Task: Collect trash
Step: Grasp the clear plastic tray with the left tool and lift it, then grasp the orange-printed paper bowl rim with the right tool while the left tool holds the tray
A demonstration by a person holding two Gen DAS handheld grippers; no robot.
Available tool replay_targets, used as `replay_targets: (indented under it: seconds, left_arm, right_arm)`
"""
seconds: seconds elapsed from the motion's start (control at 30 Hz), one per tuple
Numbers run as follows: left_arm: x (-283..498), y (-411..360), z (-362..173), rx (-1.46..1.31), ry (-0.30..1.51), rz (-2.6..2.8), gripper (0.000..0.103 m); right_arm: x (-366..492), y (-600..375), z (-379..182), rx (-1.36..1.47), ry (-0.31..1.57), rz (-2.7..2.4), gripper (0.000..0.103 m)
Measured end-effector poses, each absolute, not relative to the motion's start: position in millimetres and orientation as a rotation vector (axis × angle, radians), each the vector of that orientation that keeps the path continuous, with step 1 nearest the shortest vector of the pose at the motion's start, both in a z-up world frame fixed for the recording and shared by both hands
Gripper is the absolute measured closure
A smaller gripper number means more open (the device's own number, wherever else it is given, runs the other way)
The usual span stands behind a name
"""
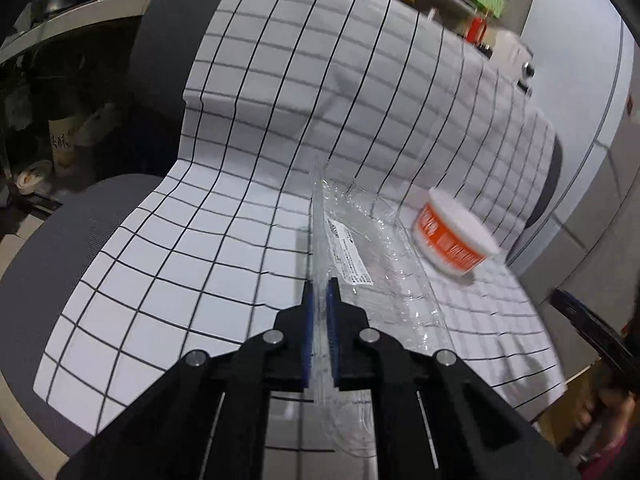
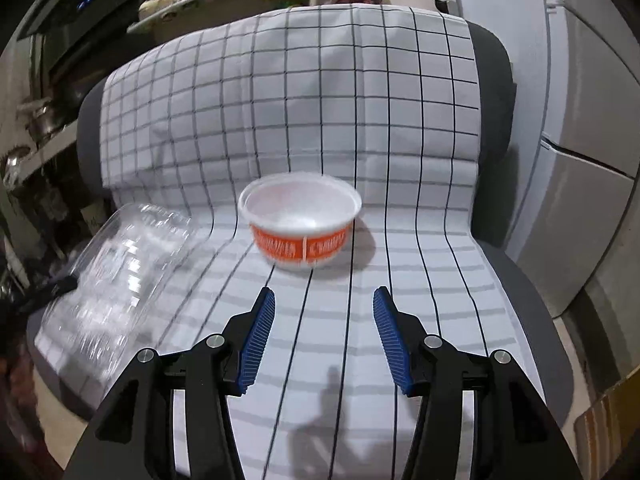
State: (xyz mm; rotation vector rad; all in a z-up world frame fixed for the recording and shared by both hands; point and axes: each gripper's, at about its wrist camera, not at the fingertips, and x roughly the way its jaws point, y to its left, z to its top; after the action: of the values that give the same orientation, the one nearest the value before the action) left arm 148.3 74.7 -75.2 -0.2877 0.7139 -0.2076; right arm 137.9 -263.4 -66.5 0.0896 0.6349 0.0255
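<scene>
clear container [image 1: 372, 248] pinched by left hand-held gripper [image 1: 321, 300] (edgewise)

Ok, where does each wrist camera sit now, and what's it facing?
Left wrist: behind the left gripper, shut on the clear plastic clamshell container, facing the checked cloth on the chair.
Right wrist: behind the open right gripper, facing the orange-and-white plastic bowl.
Shared: bowl, container, cloth.
</scene>
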Motion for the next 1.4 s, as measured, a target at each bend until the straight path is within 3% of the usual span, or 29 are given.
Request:
replay_targets:
  seconds: [0.1,0.2,0.53,0.57,0.63,0.7,1.0,1.4]
  left_arm:
    - [148,62,-71,-0.282,0.71,-0.231,0.098]
    - [154,49,-74,-0.257,0.717,-0.235,0.098]
    - [171,32,-96,-0.239,0.771,-0.24,0.098]
    - [171,31,-98,-0.235,0.775,-0.237,0.098]
    - [170,29,-98,-0.232,0.78,-0.238,0.098]
    - [166,27,-96,-0.225,0.776,-0.237,0.098]
    - [124,4,-77,-0.202,0.736,-0.289,0.098]
    - [68,-67,-82,-0.146,0.734,-0.455,0.098]
  right_arm:
    - [172,-274,-65,0.145,0.645,0.016,0.052]
    - [205,-283,-70,0.191,0.667,-0.004,0.066]
    - [294,-311,-113,0.386,0.789,-0.015,0.065]
    - [297,-311,-116,0.404,0.799,-0.003,0.067]
    - [297,-309,-116,0.415,0.796,0.011,0.083]
    - [286,-307,-108,0.399,0.764,0.0,0.097]
    - [171,-319,-55,0.357,0.656,0.009,0.098]
    - [6,-378,-58,0.463,0.603,-0.08,0.098]
